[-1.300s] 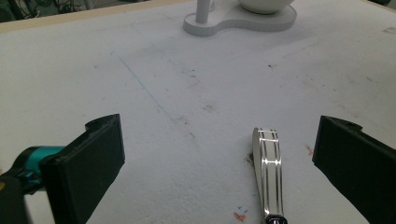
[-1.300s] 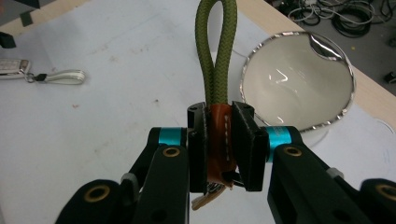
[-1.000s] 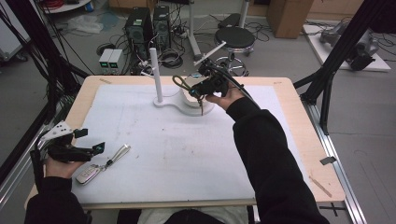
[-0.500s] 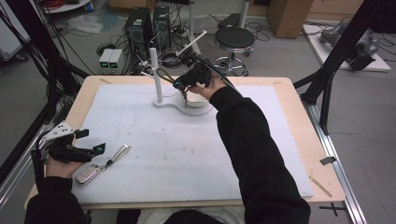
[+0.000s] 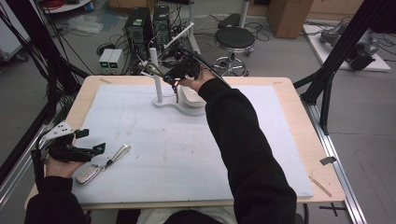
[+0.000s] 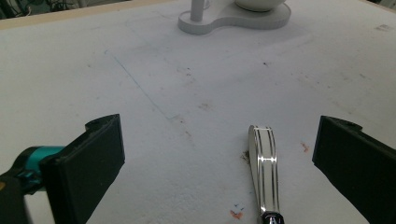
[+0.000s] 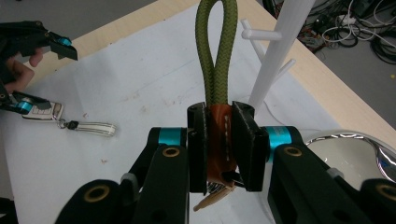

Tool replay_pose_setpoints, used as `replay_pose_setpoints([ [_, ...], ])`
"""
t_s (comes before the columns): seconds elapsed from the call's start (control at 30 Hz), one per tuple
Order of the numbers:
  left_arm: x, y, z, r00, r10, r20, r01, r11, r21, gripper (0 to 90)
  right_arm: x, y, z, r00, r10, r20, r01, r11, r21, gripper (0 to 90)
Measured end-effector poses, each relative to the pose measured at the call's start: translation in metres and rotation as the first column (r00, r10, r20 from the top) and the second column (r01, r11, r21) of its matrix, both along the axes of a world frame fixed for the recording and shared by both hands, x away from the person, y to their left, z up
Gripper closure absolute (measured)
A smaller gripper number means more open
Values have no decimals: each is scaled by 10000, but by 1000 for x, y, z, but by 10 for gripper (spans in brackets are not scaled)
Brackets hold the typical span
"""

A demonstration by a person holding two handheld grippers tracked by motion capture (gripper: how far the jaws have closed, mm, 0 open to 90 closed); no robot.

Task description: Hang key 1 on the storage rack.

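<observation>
High view: right claw now further left than a second ago, carried from above the white dish to just beside the white peg stand at the far side of the worktop, clamped on a keyring with a green cord loop that reaches toward the top of the post. Left claw unmoved at the near left corner, jaws apart, beside a car key with its silver-white strap lying flat on the white mat.

Left gripper view: jaws wide open and holding nothing, with the strap lying on the mat between them, nearer the right jaw, touching neither.

Right gripper view: jaws shut tight on the brown leather tab of the keyring, green cord loop standing up from them, peg stand just beside it to the right, shiny dish at lower right.
</observation>
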State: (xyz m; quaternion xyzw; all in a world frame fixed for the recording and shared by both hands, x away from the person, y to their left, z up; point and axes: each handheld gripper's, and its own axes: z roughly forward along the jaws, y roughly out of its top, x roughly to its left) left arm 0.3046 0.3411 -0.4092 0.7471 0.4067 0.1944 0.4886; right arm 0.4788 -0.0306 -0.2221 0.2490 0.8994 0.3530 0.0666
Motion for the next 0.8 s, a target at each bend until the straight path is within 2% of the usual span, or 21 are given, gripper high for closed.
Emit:
replay_pose_setpoints([
  [0.27, 1, 0, -1, 9999, -60, -104, 60, 10000, -50, 27, 10, 7, -4, 9997, -240, -106, 241, 9997, 72, 763],
  [0.3, 1, -1, -1, 9999, -115, -129, 115, 9999, -25, 27, 13, 7, -7, 9994, -328, -148, 327, 9994, -74, 763],
  [0.5, 1, -1, -1, 9999, -88, -117, 88, 10000, -14, 27, 17, 12, -15, 9989, -368, -295, 365, 9992, -137, 762],
  [0.63, 0, -1, -1, 9999, -87, -131, 87, 10000, 1, 27, 21, 12, -18, 9987, -440, -246, 433, 9987, -260, 762],
  [0.8, 0, 1, -2, 9999, -21, -142, 21, 10000, -22, 27, 23, 9, -21, 9980, -554, -309, 549, 9983, -176, 762],
])
